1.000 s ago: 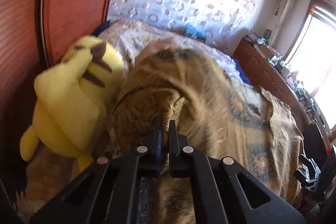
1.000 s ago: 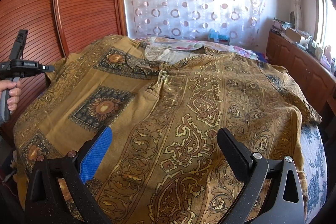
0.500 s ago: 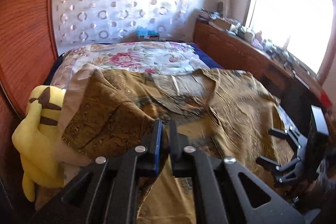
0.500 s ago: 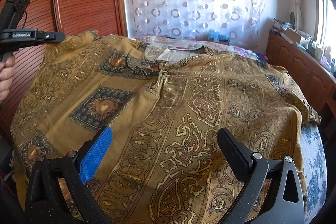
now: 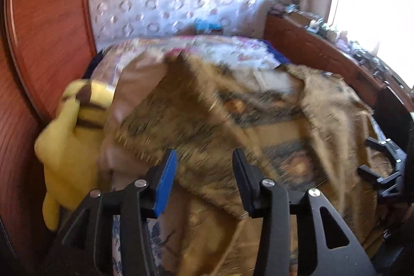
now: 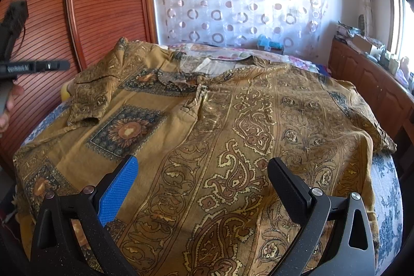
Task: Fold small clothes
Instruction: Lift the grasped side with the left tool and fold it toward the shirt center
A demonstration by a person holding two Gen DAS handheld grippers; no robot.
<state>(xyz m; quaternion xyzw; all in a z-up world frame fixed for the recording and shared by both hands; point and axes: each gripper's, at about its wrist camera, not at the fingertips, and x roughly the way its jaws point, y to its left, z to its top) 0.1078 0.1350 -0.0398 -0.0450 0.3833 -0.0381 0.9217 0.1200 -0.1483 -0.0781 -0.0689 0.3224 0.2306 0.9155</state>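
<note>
Bedroom bed [image 6: 388, 198], ochre paisley shirt [image 6: 233, 133] spread flat, sleeve [image 6: 95, 89] folded inward, left tool [image 5: 204, 172] just opening, empty, right tool [image 6: 201, 188] open

Mustard paisley garment [image 6: 233, 133] spread on bed, sleeve [image 6: 93, 92] folded inward

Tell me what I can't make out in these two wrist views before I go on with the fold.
- Left wrist view: motion blur smears the folded sleeve; whether it lies flat is unclear.
- Yellow plush toy: partly hidden behind the garment.
- Right wrist view: the left gripper is cut by the frame edge, side-on, so its jaws don't show.
- Garment's near hem: hidden behind the right gripper.
</note>
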